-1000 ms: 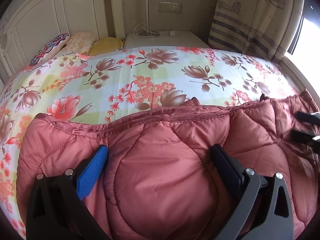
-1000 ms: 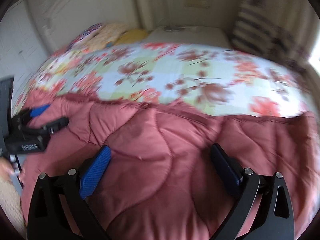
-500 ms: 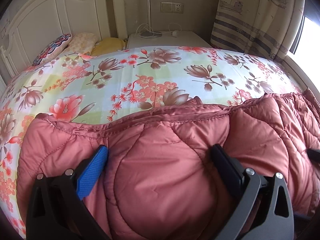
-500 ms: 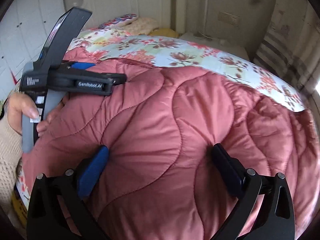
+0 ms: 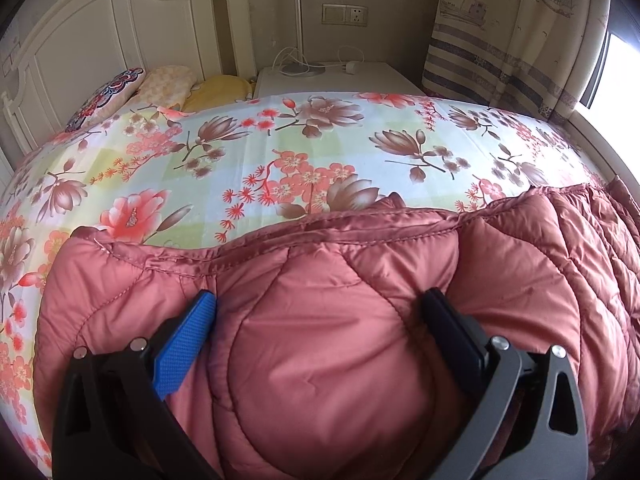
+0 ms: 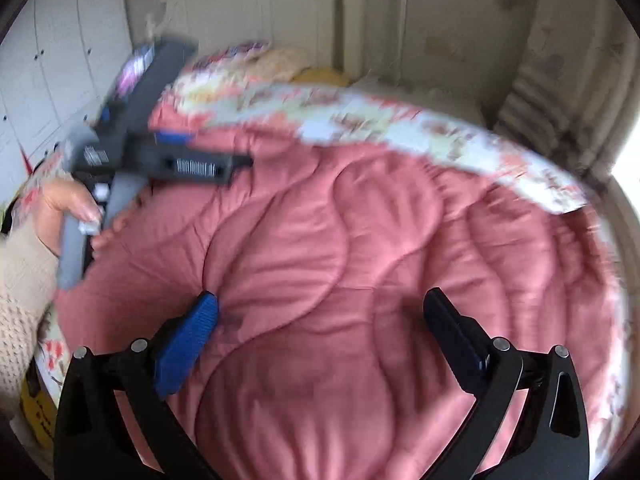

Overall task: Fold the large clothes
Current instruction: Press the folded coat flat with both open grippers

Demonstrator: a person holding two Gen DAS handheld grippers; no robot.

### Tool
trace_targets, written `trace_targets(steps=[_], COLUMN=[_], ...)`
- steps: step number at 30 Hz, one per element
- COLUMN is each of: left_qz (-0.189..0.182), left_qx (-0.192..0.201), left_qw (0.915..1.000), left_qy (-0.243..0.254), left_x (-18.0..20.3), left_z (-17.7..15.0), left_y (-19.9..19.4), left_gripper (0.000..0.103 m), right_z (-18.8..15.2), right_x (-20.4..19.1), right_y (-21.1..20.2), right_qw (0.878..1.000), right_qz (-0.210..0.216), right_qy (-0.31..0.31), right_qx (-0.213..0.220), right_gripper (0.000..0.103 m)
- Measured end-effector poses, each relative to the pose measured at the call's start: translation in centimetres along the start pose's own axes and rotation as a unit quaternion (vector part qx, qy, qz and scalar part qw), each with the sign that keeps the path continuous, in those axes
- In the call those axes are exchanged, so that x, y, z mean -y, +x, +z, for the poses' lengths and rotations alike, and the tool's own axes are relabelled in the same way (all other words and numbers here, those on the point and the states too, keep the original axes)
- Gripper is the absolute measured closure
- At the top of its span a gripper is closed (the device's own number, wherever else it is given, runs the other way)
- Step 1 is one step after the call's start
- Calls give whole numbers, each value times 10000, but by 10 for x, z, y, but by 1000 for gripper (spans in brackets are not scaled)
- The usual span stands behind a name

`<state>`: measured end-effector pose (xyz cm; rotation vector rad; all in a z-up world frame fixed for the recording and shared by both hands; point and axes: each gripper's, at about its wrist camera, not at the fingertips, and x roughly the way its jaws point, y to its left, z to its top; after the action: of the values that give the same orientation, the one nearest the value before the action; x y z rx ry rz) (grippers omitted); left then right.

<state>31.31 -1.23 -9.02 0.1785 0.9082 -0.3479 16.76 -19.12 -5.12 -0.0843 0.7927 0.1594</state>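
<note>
— On the flowered bedsheet, what have you got?

— One pink quilted coat, spread puffy across the near side of the bed. Its stitched edge runs left to right, with the bare sheet beyond it.

— And your two tongs?

— My left gripper has both fingers pressed into the coat, wide apart, with a fat bulge of padding swelling up between them. I cannot tell whether it truly pinches the cloth or only rests on it. My right gripper stands the same way in its own blurred view: jaws spread, one blue pad, one black, with the coat filling the gap.

— Can you see one from the other?

— From the right camera, yes: the left gripper sits at the coat's far left edge, with my hand around its grey handle and a knitted beige sleeve behind.

— What else?

— Three pillows at the white headboard, one nightstand, one curtain.
</note>
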Motion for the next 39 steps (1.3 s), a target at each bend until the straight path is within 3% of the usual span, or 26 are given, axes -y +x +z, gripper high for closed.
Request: trace_targets(steps=[1, 3, 5, 6, 8, 10, 13, 15, 17, 19, 21, 22, 25, 28, 31, 33, 35, 37, 39], left_qz=[2, -6, -19, -29, -21, -12, -22, -32, -45, -52, -60, -56, -69, -79, -70, -65, -88, -107, -76], left_qx=[2, 5, 8, 14, 22, 19, 22, 27, 31, 37, 40, 38, 31, 38, 38, 41, 45, 41, 21], left_qw=[10000, 10000, 10000, 10000, 10000, 10000, 10000, 10000, 10000, 10000, 10000, 10000, 10000, 9999, 10000, 10000, 9999, 9999, 9999], left_qy=[2, -4, -7, -7, 1, 1, -7, -17, -29, -32, -38, -37, -47, -60, -56, -52, -66, -92, -79], left_x=[0, 0, 0, 0, 1, 1, 0, 0, 0, 0, -1, -1, -1, 0, -1, 0, -1, -2, -1], left_z=[0, 0, 0, 0, 1, 1, 1, 1, 1, 1, 1, 1, 1, 0, 0, 0, 0, 1, 1], left_y=[0, 0, 0, 0, -1, -1, -1, -1, -2, -2, -2, -2, -1, -3, -2, -2, -2, -2, -3], left_gripper=[2, 2, 2, 2, 2, 2, 2, 2, 2, 2, 2, 2, 2, 2, 2, 2, 2, 2, 2], right_z=[1, 0, -8, -19, -29, -23, -5, 9, 18, 8, 2, 0, 8, 35, 54, 52, 40, 33, 32], right_x=[9, 34, 68, 93, 111, 107, 111, 122, 145, 172, 183, 184, 173, 132, 88, 80, 81, 92, 94], right_y=[-8, -17, -8, 5, 6, -6, -25, -22, 4, 34, 42, 37, 11, -11, 5, 39, 74, 78, 79], right_qw=[9998, 9970, 9911, 9891, 9873, 9874, 9865, 9858, 9861, 9775, 9721, 9708, 9575, 9766, 9913, 9892, 9877, 9891, 9886], right_qz=[-93, -670, -1181, -1016, -477, -663, -722, -915, -771, -693, -540, -588, -1461, -980, -971, -1183, -1020, -798, -819], right_qy=[66, 245, 609, 1037, 1507, 1427, 1444, 1370, 1474, 1886, 2194, 2255, 2439, 1911, 887, 762, 864, 1106, 1126], right_qx=[133, 296, 29, -226, -152, -160, 277, 330, 20, -647, -633, -561, -489, 83, 107, -418, -808, -548, -577], right_gripper=[5, 5, 5, 4, 5, 5, 5, 5, 5, 5, 5, 5, 5, 5, 5, 5, 4, 4, 4])
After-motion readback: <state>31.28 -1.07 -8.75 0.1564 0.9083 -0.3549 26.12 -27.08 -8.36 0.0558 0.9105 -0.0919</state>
